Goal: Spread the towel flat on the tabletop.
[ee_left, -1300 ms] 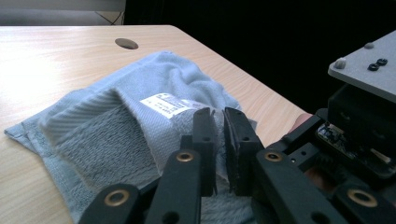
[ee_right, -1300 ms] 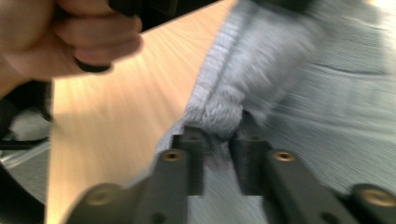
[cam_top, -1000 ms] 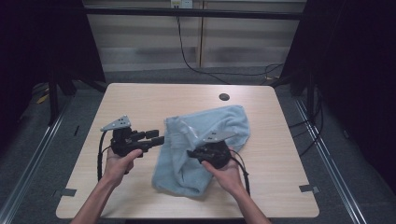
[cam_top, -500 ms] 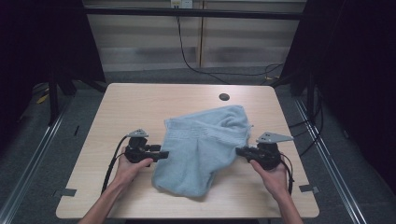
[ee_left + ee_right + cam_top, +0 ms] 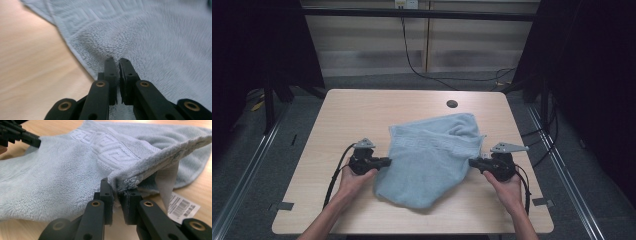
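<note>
The towel point(image 5: 432, 160), centre frame on my tabletop point(image 5: 362, 115), is pinched at its left edge by my left hand-held gripper point(image 5: 387, 162), whose jaws have just closed on it, and at its right edge by my right hand-held gripper point(image 5: 472, 163).

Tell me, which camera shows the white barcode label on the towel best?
The right gripper view: the label hangs close up under the towel's lifted corner, bars visible. In the high view it is too small to make out, and the left gripper view looks at plain pile.
</note>
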`<state>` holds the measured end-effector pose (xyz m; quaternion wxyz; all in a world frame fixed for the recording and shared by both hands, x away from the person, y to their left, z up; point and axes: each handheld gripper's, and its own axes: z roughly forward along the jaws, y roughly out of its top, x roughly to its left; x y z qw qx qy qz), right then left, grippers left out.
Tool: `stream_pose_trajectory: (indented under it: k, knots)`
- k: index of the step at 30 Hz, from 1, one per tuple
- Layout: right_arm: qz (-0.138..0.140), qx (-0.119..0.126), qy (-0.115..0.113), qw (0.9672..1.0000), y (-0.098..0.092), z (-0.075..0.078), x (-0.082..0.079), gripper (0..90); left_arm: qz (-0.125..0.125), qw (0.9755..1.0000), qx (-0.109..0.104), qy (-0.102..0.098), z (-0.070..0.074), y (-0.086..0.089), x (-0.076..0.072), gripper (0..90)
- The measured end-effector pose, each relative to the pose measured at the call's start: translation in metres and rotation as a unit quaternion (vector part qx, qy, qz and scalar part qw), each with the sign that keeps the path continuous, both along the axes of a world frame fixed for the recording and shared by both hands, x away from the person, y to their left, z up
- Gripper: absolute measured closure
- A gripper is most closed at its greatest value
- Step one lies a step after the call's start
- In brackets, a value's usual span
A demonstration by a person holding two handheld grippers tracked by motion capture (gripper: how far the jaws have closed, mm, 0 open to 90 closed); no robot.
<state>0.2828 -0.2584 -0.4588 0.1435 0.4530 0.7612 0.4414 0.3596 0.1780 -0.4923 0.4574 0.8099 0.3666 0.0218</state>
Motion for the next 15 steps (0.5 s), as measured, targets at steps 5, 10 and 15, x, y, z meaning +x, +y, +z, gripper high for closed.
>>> stream_pose_trajectory:
  k: [5,10,15]
  knots:
    - [0.004,0.006,-0.017,0.9998,0.007,0.008,0.009,79.3,0.023,0.9979,-0.057,-0.021,0.023,0.023,0.000,86.2]
    - [0.009,0.027,-0.048,0.9984,0.010,0.036,0.003,78.6,0.009,0.9929,-0.107,-0.051,0.050,0.037,-0.023,86.1]
    - [0.033,0.025,-0.063,0.9971,0.010,0.051,-0.030,78.6,-0.027,0.9919,-0.093,-0.082,0.063,0.045,-0.065,86.2]
